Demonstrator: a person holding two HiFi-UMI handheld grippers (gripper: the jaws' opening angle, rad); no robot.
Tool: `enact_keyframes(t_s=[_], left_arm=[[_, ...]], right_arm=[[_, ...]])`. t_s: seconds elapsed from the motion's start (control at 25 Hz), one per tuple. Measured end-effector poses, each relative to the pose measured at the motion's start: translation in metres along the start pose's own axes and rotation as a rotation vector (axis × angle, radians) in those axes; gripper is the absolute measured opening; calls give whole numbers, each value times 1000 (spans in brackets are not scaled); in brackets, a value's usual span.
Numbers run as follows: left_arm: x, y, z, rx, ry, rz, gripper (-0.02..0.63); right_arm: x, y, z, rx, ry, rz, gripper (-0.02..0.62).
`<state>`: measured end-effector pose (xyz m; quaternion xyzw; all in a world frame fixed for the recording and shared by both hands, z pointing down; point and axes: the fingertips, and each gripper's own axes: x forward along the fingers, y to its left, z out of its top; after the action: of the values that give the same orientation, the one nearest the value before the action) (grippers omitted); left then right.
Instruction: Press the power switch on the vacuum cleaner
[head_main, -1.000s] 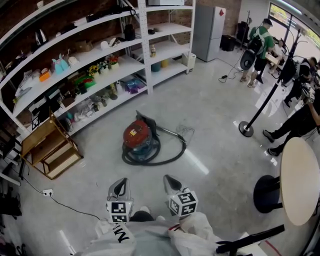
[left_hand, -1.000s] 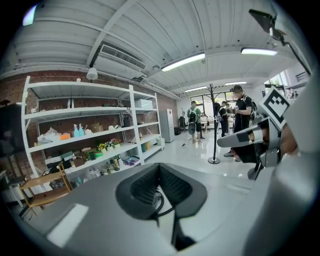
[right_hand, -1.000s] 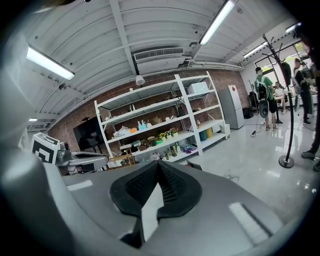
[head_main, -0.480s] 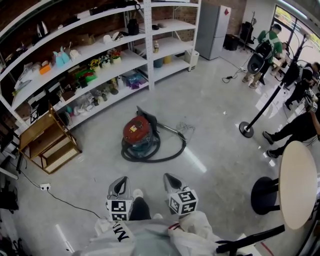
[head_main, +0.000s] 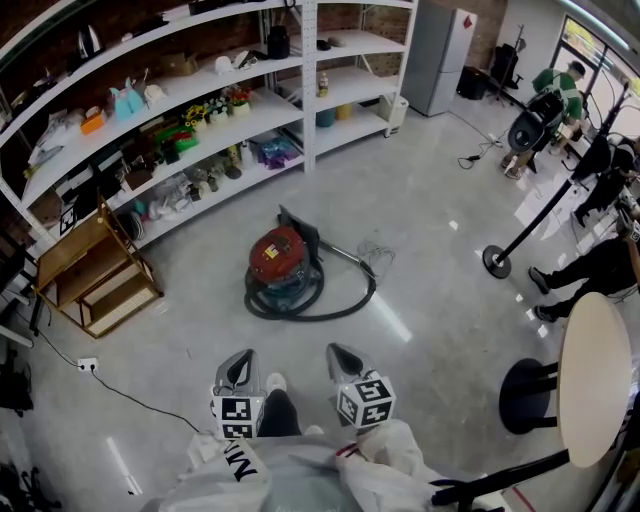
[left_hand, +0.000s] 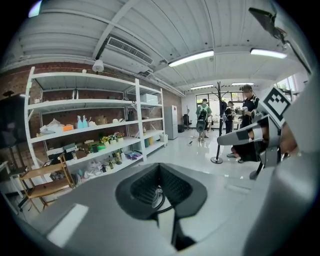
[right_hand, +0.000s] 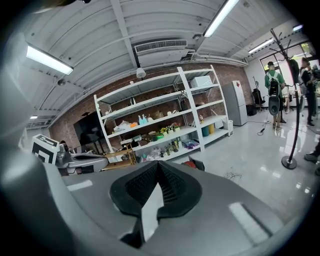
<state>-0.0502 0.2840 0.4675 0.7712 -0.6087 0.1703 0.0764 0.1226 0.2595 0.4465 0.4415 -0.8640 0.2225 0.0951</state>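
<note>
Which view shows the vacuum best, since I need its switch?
Head view: the whole vacuum and hose sit on the floor. Right gripper view catches only a red sliver; left gripper view shows nothing clear of it.

Not much you can actually read here, tbh. The white fabric sleeve at the bottom edge of the head view has big black letters, but they're cut off, so no word comes out. The round red vacuum cleaner mid-frame has a yellowish label on top, too tiny to read. Same for the small red sticker on the tall grey fridge, upper right.
</note>
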Motion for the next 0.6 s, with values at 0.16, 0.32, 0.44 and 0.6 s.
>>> enact_keyframes(t_s=[0.16,0.32,0.44,0.6], left_arm=[[12,6,18,-4,-6,-10,0],[28,19,24,-20,4,-10,0],[40,30,32,-22,9,-18,0],[56,56,35,-25,15,-10,0]], right_arm=[[14,-4,7,0,1,-8,0],[32,-6,14,1,10,-11,0],[50,-7,22,1,13,-17,0],[76,-4,33,-1,14,-18,0]])
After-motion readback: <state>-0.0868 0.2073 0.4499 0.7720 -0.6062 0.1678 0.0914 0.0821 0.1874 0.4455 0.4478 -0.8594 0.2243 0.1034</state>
